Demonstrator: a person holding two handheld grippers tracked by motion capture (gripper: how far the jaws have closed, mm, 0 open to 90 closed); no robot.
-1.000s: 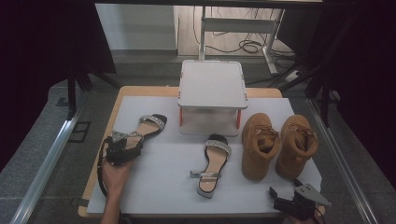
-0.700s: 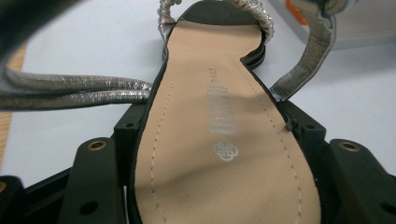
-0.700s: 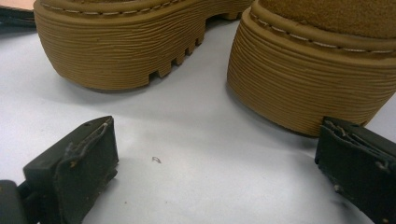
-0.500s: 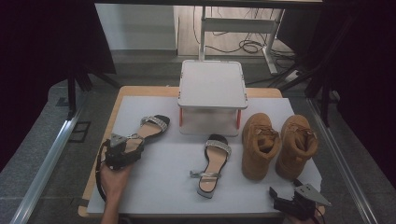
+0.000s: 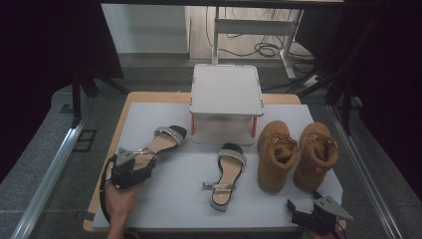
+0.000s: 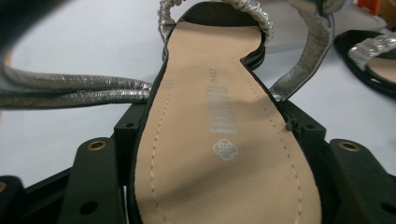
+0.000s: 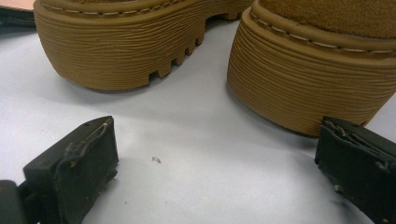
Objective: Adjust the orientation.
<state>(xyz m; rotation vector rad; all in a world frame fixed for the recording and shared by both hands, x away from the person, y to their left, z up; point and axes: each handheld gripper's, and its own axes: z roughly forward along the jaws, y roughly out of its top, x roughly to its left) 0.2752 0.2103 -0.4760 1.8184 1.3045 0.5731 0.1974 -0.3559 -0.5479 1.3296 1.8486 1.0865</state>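
Your left gripper (image 5: 135, 167) sits at the near-left of the white surface (image 5: 174, 199), and its jaws are clamped on the heel end of the left sandal (image 5: 160, 141). In the left gripper view the tan insole (image 6: 219, 135) runs straight up between the two black jaws, which press against both edges of the sole (a printed logo shows mid-insole). The silver toe band (image 6: 215, 11) is at the far end, and the silver ankle straps (image 6: 74, 88) trail off to the left. In the high view that sandal lies at an angle, toe pointing toward the white stand (image 5: 226, 102) at the back centre.

Your left hand (image 5: 119, 201) holds the gripper from below.

The second sandal (image 5: 225, 172) lies mid-surface, just in front of the stand, apart from the held one, toe away from you.

Two tan boots (image 5: 297, 154) stand side by side on the right, toes away from you.

Your right gripper (image 5: 318, 215) rests at the near-right edge, jaws spread wide and holding nothing. In the right gripper view both black jaws sit low on the surface, with the ribbed heels of the boots just beyond; the right jaw is very close to the nearer heel (image 7: 313, 79) (contact, can't tell).
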